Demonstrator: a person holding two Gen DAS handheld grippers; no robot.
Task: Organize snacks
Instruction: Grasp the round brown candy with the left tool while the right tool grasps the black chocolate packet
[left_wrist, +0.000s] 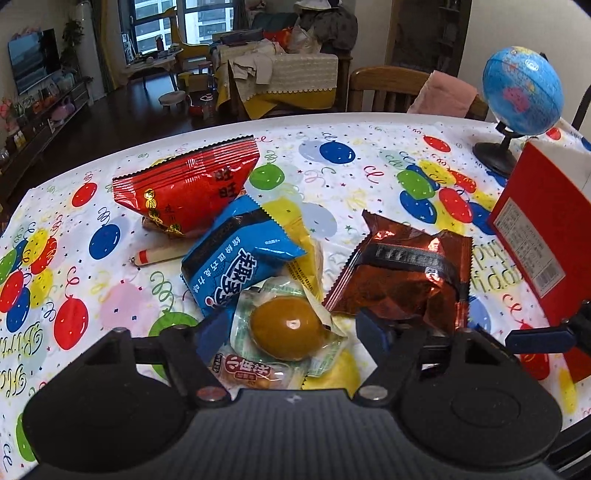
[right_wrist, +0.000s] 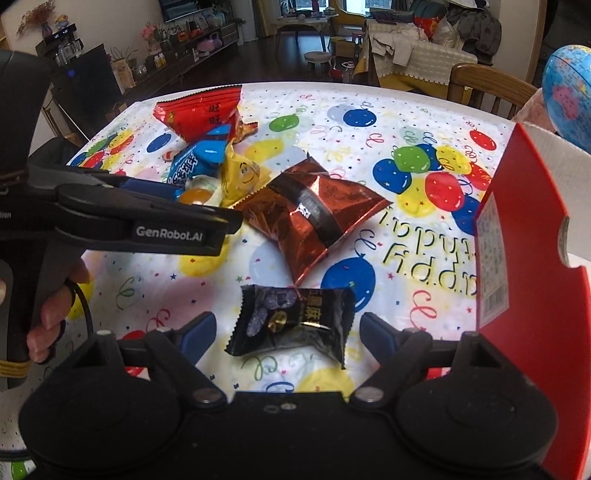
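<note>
2 grippers descend on a spread of snacks on a balloon-print tablecloth (left_wrist: 332, 133), the pick-up stage of a tidy-up whose likely destination, judging by its open top, is the red box (right_wrist: 532, 258) standing at 3 o'clock. The left gripper (left_wrist: 291, 336) hangs over a sealed egg (left_wrist: 286, 326), its 2 blue pads wide apart, 1 on each side of the pouch and neither seen to press it; it holds nothing. At 6 o'clock of the egg lies a small sausage pack (left_wrist: 247, 369), at 11 o'clock a blue packet (left_wrist: 236, 258), beyond that at 11 o'clock a red bag (left_wrist: 188, 188), and at 2 o'clock a copper bag (left_wrist: 402, 273). The right gripper (right_wrist: 288, 332) straddles a black packet (right_wrist: 291, 325) in the same manner, pads well clear of its crimped ends and gripping nothing. A yellow pack (right_wrist: 240, 177) lies in the pile at 11 o'clock of that packet, and a globe (left_wrist: 524, 92) stands at the table's far edge at 1 o'clock. No snack looks to be in the box yet, though its inside is hidden. The next move, by this reading, calls for each pair of jaws to sink a little and close squarely on its packet, the egg's slick film being the likelier to slip, then a lift toward the box.
</note>
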